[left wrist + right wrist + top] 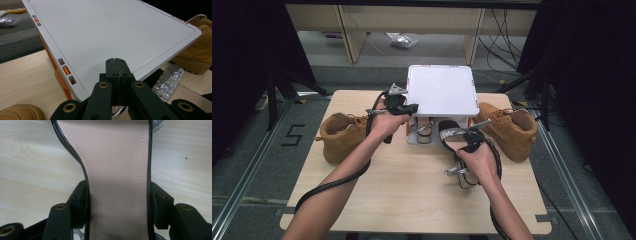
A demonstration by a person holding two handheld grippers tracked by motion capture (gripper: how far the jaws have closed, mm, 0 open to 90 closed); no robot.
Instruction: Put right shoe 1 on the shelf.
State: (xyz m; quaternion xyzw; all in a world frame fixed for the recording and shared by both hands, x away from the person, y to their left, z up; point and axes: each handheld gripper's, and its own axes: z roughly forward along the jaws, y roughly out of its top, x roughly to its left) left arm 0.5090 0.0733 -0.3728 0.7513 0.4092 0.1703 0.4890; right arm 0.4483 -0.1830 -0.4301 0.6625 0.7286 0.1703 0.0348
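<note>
At frame centre, the right hand-held gripper (pixel 117 202) clamps a black sandal's (pixel 117 170) pink insole over the counter (pixel 30 170). The left hand-held gripper (pixel 116 65), clenched empty, sits at the white lid's (pixel 112 32) lower edge.

Black sandal (pixel 120 177), beige insole up, sparkly strap, flat on table before white-lidded box (pixel 442 90).

You've got two tan boots on the counter (pixel 412 200): the left boot (pixel 343 136) sits at the left-centre of the high view, the right boot (pixel 511 131) at the right-centre, well apart. Beyond the counter's far edge, at the top of the frame, there's grey floor (pixel 432 50) with a crinkled clear bag (pixel 404 41) lying on it, pale furniture legs (pixel 353 35) either side, and dark cables (pixel 504 35) trailing at upper right. A "5" marking (pixel 293 135) shows on the floor at the left.
</note>
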